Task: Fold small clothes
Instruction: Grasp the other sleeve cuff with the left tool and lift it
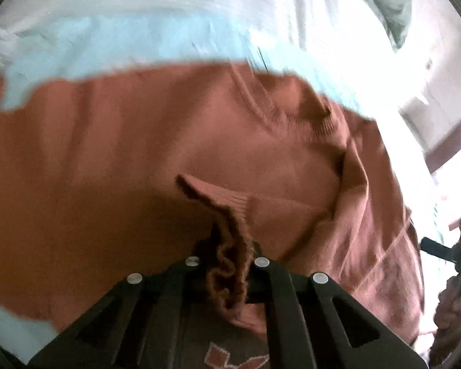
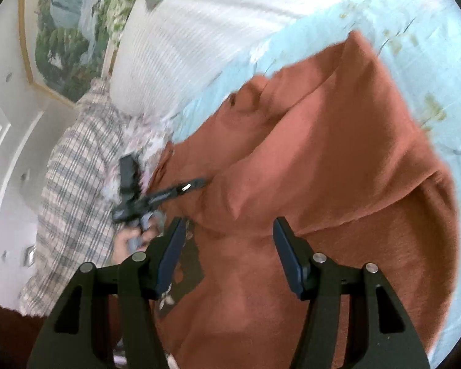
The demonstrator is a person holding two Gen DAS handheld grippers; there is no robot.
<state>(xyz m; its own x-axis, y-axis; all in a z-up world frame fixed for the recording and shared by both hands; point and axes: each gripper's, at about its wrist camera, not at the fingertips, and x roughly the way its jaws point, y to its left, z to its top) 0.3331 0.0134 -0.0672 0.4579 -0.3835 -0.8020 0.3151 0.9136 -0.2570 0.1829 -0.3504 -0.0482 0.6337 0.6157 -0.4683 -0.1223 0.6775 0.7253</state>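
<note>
A rust-orange knit sweater lies spread on a light blue bedsheet. Its ribbed collar is at the upper right in the left wrist view. My left gripper is shut on a ribbed cuff of the sweater, bunched between the jaws. In the right wrist view the sweater fills the middle and right, folded over itself. My right gripper is open and empty just above the sweater. The left gripper shows at the sweater's left edge in the right wrist view.
A white ribbed pillow lies at the head of the bed. The person's plaid sleeve is at the left. A landscape painting hangs on the wall. The right gripper's body shows at the right edge.
</note>
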